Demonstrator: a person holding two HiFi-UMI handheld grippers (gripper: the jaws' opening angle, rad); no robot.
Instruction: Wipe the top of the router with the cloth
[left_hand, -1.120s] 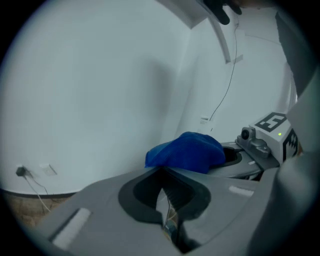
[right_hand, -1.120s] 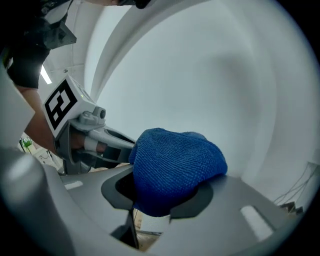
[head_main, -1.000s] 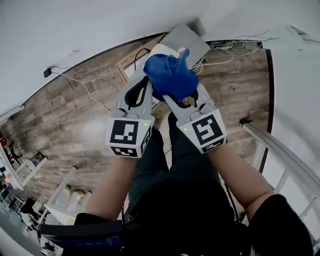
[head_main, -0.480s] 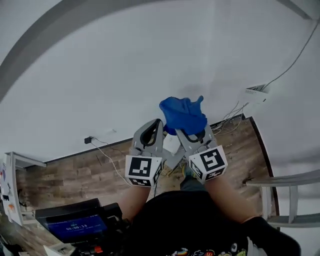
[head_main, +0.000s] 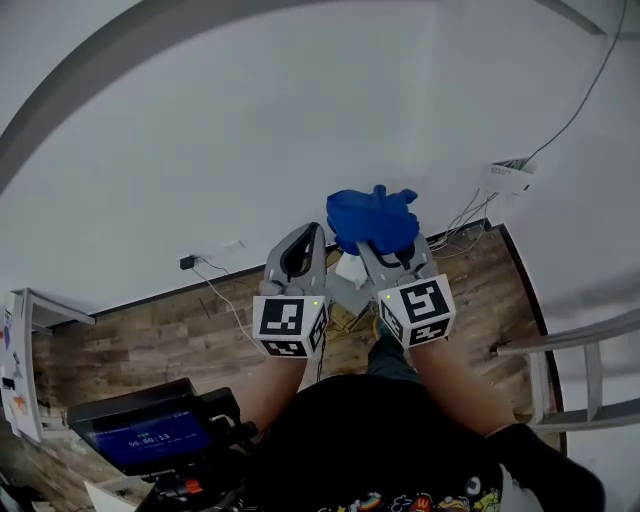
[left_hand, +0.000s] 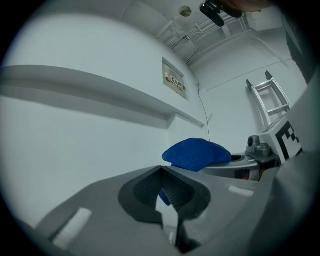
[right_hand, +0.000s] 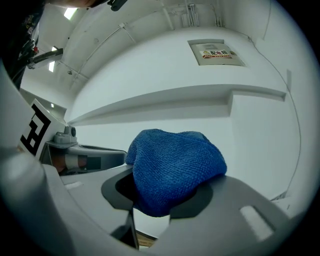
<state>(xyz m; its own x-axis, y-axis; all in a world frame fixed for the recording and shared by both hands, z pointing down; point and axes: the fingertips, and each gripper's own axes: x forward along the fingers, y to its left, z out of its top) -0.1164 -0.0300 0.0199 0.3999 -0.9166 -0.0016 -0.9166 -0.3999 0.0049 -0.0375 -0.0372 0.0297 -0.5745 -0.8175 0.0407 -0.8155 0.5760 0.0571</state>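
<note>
**A:** A big white wall (head_main: 250, 130) fills everything ahead of both tongs, and a wood floor (head_main: 150, 335) runs underneath them.

**B:** There's a ladder (head_main: 600, 330) out past the right tongs (head_main: 385, 245) on their outer side. A screen (head_main: 140, 438) glows blue behind and outward of the left tongs (head_main: 305, 232).

**A:** The tongs are side by side, both pointing at the wall. The left tongs are clenched, tips meeting, with nothing between them.

**B:** The right tongs are clamped on the blue cloth (right_hand: 172, 167). It's a bunched wad bulging out over their tips, just beside the left tongs' tips.

**A:** And the router? A white slab (head_main: 350, 268) peeks out low between the two tongs. Too little of it shows to say whether that's it.

**B:** Smaller bits now: a white box (head_main: 505, 178) on the wall beyond the right tongs, with cables trailing from it. There's also a black plug (head_main: 187, 262) at the wall's foot, outward of the left tongs.
</note>
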